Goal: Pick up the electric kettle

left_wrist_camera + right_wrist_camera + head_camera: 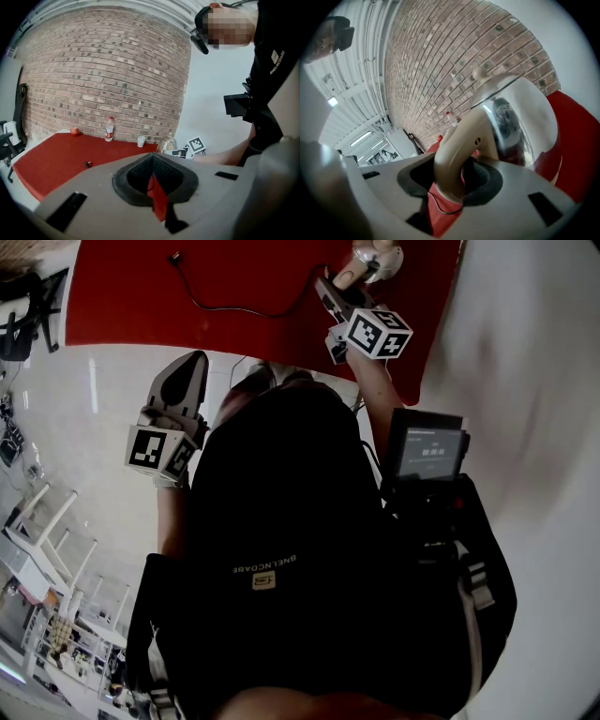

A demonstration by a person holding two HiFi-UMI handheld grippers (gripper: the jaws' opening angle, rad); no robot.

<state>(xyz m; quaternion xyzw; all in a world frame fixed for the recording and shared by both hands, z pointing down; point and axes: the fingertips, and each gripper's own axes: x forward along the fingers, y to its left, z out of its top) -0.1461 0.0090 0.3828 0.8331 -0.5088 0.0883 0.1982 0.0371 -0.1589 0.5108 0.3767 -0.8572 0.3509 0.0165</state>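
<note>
The electric kettle [377, 257], shiny steel with a cream handle and lid knob, is at the far right of the red table [141, 296]. My right gripper [342, 282] reaches in from the near side and is shut on the kettle's handle [459, 154], which fills the space between the dark pads. The steel body [518, 122] looms right behind it. The left gripper view shows the kettle [167, 143] small and far, with its base hidden. My left gripper [187, 371] hangs by the table's near edge, jaws together with nothing in them.
A thin black cord [234, 307] with a plug [174, 257] trails across the red table towards the kettle. Against the brick wall stand a plastic bottle [109, 129], a small white cup [141, 140] and a red round thing [74, 132]. Office furniture stands behind the person.
</note>
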